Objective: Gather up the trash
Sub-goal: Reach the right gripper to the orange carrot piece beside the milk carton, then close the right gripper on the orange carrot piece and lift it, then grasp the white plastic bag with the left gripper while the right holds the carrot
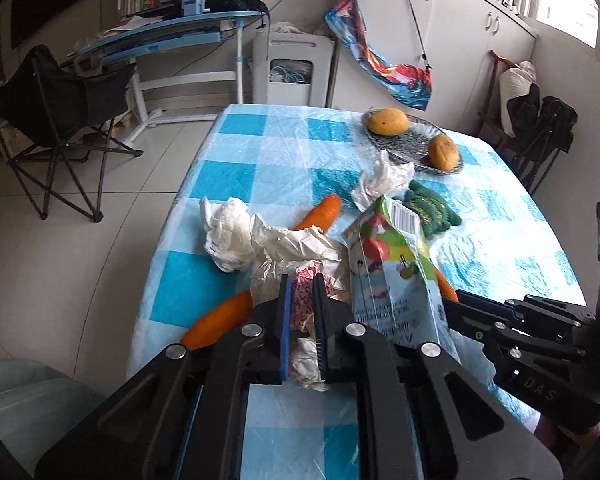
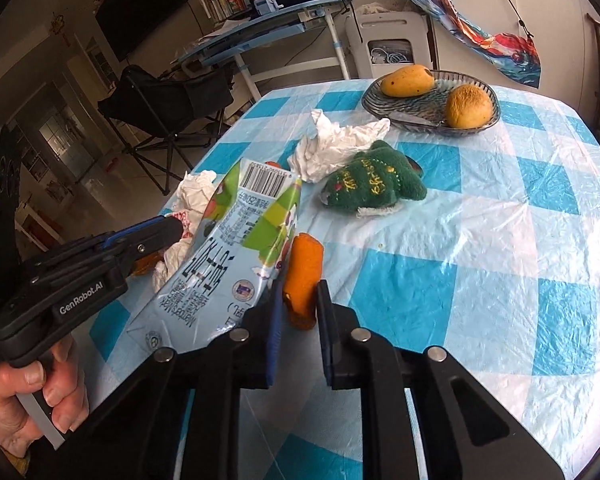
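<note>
Pinching a crumpled wrapper (image 1: 305, 300), left hand-held gripper (image 1: 302, 292); right hand-held gripper (image 2: 298, 300) clamping a carrot (image 2: 303, 276).

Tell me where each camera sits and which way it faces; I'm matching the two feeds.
Left wrist: on the left gripper, looking down over the checked table; jaws shut on a crumpled wrapper; the right gripper enters at the right edge.
Right wrist: on the right gripper, jaws around an orange carrot toy; the left gripper and a hand show at left.
Shared: milk carton, green plush, fruit dish.
</note>
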The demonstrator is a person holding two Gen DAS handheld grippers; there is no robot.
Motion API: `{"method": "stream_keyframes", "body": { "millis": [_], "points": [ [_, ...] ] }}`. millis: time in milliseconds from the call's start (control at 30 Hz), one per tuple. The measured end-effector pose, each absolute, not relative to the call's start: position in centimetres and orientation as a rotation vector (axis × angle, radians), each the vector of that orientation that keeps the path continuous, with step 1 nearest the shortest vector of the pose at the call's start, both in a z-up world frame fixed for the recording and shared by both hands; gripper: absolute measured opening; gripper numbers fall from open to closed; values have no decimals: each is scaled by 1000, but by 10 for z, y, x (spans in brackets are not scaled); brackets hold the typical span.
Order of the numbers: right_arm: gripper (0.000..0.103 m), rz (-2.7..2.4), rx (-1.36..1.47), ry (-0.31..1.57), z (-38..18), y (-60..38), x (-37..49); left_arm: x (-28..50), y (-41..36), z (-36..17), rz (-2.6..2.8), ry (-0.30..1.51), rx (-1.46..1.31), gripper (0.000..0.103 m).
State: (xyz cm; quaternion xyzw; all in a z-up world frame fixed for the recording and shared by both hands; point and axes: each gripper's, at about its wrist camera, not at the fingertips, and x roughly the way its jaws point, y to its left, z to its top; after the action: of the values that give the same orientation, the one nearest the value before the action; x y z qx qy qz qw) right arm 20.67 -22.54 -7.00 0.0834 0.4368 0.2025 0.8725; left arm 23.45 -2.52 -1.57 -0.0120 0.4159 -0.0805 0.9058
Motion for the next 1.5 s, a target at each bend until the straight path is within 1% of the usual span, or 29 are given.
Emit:
{"method": "stream_keyframes", "body": {
  "millis": [100,233,433,533,567,633,667,700,733,900,1100,1367,1400,1433,1467,1500],
  "points": [
    [17,412,198,910,-66,-235,197,213,-28,-12,-217,858,-39,2],
    [17,397,224,904,-60,-245,182,184,-23,-5,-257,856,-80,1],
    [17,385,266,896,-57,-256,159,142,-8,-4,-264,863,-160,1],
    [17,384,295,906,-63,-260,147,131,-4,-3,-227,852,-141,1],
    [17,382,303,911,-66,-261,144,130,-4,-2,-218,844,-135,4],
    [17,377,315,919,-70,-265,138,130,-4,1,-193,825,-121,20],
    [17,375,319,922,-72,-266,138,131,-4,3,-175,809,-113,38],
    [17,372,322,924,-74,-267,137,134,-5,3,-154,793,-105,53],
    [17,369,323,925,-75,-267,137,137,-5,4,-133,785,-97,56],
    [17,370,293,923,-78,-264,134,166,-2,-3,-99,818,-153,60],
    [18,387,288,925,-81,-257,136,193,-3,-24,-92,896,-213,60],
    [19,406,261,931,-81,-249,139,213,-10,-32,-78,903,-273,60],
    [19,407,257,932,-81,-249,139,214,-9,-34,-85,905,-287,57],
    [19,409,255,932,-81,-249,139,216,-10,-35,-98,904,-298,48],
    [19,412,256,932,-82,-249,139,218,-11,-36,-114,914,-298,30],
    [19,414,257,933,-82,-249,140,219,-13,-37,-131,919,-294,17]
  ]
}}
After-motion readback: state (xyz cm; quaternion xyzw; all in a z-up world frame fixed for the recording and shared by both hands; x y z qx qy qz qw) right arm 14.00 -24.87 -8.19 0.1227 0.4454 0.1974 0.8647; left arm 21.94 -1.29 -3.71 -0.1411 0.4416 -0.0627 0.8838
